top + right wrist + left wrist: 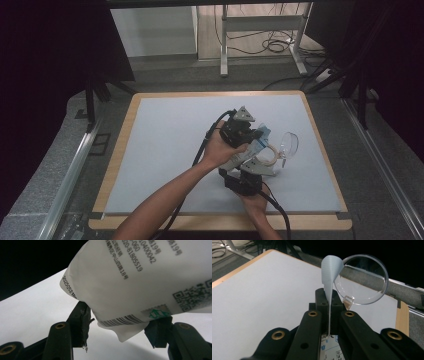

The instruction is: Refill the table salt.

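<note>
Left gripper (pixel 328 312) pinches the bag's (pixel 140 282) thin edge; right gripper (pixel 117 325) clamps its bottom. Clear lid (pixel 362 280) at one o'clock.

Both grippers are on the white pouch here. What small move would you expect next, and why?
Probably a short pull apart to tear the pouch open. The left gripper is shut on its thin sealed edge, which stands up between the jaws, while the right gripper clamps the printed body near the barcode. With both ends held above the table, tearing looks likeliest. A clear lens lies just beyond.
</note>
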Motion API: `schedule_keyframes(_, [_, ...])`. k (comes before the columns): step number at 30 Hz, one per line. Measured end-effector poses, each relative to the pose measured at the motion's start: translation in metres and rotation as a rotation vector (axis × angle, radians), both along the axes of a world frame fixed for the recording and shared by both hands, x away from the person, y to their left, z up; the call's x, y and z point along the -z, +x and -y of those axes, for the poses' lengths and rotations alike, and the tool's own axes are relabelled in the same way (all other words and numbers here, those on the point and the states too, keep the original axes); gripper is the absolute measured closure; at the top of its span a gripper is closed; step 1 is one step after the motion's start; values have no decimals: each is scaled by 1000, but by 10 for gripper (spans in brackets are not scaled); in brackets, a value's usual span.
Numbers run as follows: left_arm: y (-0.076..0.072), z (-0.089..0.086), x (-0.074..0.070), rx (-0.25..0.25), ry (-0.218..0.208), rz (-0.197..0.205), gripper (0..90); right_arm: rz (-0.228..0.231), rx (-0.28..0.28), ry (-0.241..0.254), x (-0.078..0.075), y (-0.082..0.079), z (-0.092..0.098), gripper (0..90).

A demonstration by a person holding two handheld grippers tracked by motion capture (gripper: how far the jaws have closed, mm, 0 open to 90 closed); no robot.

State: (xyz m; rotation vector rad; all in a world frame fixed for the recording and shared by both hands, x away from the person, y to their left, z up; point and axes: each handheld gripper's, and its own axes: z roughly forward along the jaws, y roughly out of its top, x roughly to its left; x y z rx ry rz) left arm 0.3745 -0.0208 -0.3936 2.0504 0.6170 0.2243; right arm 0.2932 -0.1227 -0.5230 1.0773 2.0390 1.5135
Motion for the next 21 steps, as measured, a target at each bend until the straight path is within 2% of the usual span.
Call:
schedule_keyframes(12, [13,1,0,37,-1,-26,900,-17,21,10,1,5,0,444])
schedule_keyframes(21, [26,-3,-2,99,34,-60,900,-33,30,24,0,6,-3,444])
